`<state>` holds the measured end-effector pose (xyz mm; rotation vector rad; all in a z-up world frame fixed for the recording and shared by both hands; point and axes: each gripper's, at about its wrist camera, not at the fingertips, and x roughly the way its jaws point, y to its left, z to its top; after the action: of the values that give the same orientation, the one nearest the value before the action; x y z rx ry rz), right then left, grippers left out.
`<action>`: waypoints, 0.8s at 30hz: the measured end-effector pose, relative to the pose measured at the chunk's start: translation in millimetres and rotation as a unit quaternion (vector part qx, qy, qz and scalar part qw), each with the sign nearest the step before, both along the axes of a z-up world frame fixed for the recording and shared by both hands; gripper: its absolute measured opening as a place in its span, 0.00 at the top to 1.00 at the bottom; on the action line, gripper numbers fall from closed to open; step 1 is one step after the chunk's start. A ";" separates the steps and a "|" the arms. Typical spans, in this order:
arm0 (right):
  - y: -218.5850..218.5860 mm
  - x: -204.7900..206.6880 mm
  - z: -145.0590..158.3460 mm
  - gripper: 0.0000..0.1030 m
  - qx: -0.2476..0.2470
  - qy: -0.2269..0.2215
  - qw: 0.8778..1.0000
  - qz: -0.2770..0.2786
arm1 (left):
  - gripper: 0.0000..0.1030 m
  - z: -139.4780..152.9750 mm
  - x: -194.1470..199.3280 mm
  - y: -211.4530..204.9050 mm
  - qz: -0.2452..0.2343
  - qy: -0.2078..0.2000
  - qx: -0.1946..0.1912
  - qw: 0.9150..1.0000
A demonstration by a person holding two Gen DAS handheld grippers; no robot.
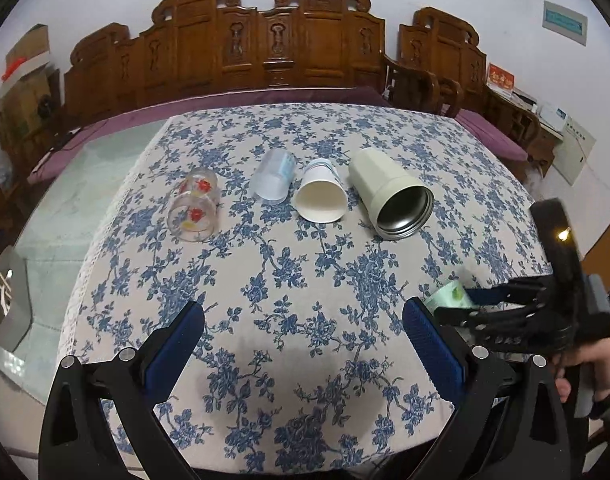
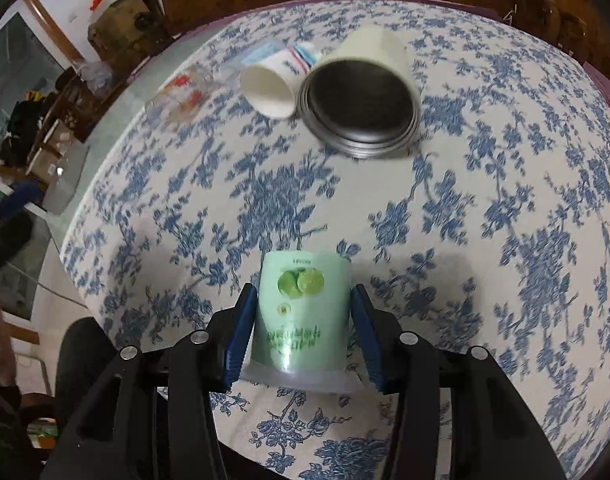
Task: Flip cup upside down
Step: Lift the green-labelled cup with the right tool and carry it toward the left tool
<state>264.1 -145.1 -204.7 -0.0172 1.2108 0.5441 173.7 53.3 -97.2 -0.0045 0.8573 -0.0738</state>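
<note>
A green plastic cup (image 2: 301,316) with a lime picture stands upside down, rim on the floral tablecloth, between the blue pads of my right gripper (image 2: 303,312), which is shut on it. In the left wrist view the cup (image 1: 449,294) shows at the right edge, partly hidden by the right gripper (image 1: 465,300). My left gripper (image 1: 305,332) is open and empty above the near part of the table.
Several cups lie on their sides in a row at mid-table: a glass with red flowers (image 1: 195,208), a clear plastic cup (image 1: 275,176), a white paper cup (image 1: 321,194) and a cream steel-lined tumbler (image 1: 391,192). Carved wooden benches (image 1: 265,44) stand behind.
</note>
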 end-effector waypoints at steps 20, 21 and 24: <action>-86.2 -75.3 63.4 0.16 0.006 -0.129 0.991 -0.026 | 0.19 -20.7 38.8 -67.4 -0.053 0.102 -0.028 0.993; -91.0 -79.2 63.2 0.15 0.006 -0.135 0.990 -0.030 | 0.20 -25.4 42.8 -73.8 -0.052 0.112 -0.033 0.992; -100.1 -85.5 61.7 0.11 0.012 -0.138 0.990 -0.037 | 0.24 -40.1 54.7 -87.3 -0.047 0.146 -0.058 0.987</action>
<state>178.5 -245.2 -143.0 -0.0252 0.9311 0.4737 228.4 -34.1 -137.3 -0.0854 1.1449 -0.2152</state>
